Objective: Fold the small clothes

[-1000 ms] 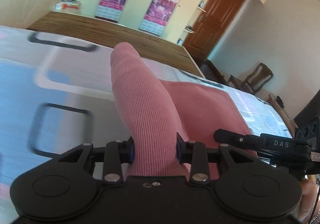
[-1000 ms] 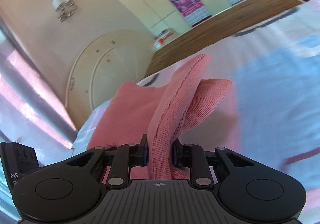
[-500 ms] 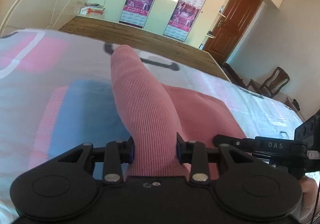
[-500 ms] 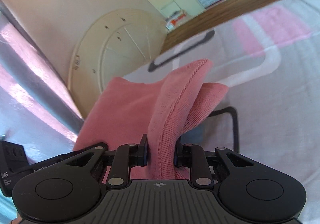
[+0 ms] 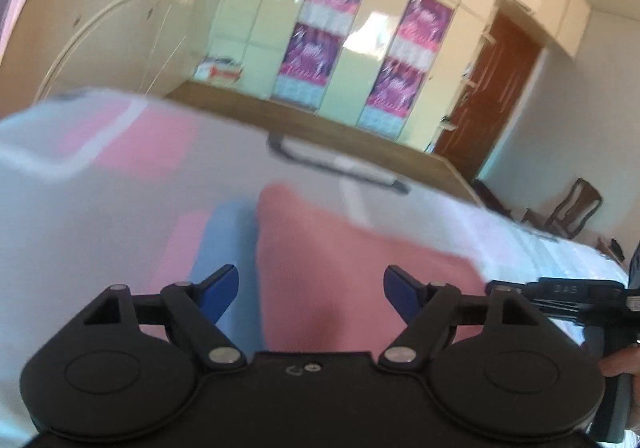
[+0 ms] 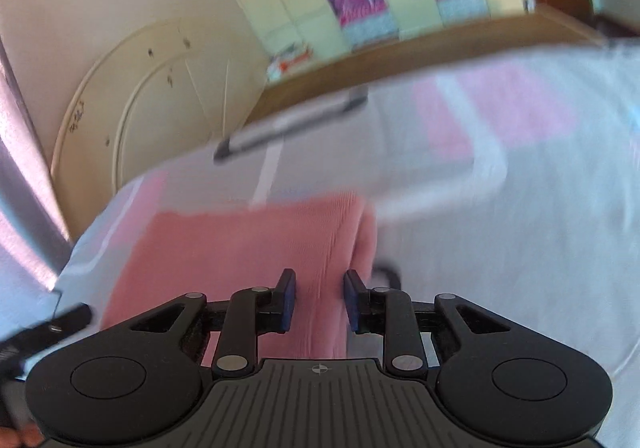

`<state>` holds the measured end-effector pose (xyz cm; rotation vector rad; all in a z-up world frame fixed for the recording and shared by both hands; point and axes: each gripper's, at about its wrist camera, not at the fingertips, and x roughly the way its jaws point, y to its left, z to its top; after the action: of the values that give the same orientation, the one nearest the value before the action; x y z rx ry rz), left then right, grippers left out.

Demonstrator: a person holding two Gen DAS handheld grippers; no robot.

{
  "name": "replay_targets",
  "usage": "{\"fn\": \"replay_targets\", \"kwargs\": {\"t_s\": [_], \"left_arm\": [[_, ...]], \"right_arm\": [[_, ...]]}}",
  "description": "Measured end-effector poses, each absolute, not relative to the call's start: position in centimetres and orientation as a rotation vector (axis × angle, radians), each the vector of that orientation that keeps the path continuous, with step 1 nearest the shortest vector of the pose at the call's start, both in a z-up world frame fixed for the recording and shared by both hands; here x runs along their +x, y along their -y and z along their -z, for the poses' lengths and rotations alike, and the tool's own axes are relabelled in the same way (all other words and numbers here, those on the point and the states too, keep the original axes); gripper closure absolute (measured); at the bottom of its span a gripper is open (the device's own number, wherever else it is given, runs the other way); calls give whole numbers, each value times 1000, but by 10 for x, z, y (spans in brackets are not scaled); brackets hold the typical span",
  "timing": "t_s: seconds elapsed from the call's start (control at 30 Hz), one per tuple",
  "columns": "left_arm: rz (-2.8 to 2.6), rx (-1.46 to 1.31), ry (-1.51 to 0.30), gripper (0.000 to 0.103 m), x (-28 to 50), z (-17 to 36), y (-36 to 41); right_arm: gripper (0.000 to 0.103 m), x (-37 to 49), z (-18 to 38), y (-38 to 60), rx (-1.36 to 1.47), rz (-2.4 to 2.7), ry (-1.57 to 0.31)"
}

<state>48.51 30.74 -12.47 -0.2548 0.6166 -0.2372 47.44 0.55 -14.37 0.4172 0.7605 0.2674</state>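
Garment (image 5: 352,280) flat on bedsheet (image 5: 120,215), left gripper (image 5: 311,288) wide, right gripper (image 6: 319,300) pinching its edge

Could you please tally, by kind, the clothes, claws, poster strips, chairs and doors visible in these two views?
pink garment: 1
claws: 2, the left claw open, the right claw shut on the garment
purple poster strips: 2
wooden chair: 1
brown door: 1
Total: 7

Two low wrist views, shared wardrobe (image 5: 360,47) backdrop.
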Motion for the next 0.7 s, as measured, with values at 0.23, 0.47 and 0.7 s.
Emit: {"fn": "replay_targets", "kwargs": {"t_s": [0.23,0.47,0.7], "left_arm": [[252,-196,-731,24,532,152,-273],[183,-298,-828,24,534,175,-291],[212,-229,-768,24,482,143,-291]], "right_arm": [[77,498,140,-43,336,-313,-764],[82,510,169,-48,257,-259,-833],[82,452,131,-50,223,-336,-765]]}}
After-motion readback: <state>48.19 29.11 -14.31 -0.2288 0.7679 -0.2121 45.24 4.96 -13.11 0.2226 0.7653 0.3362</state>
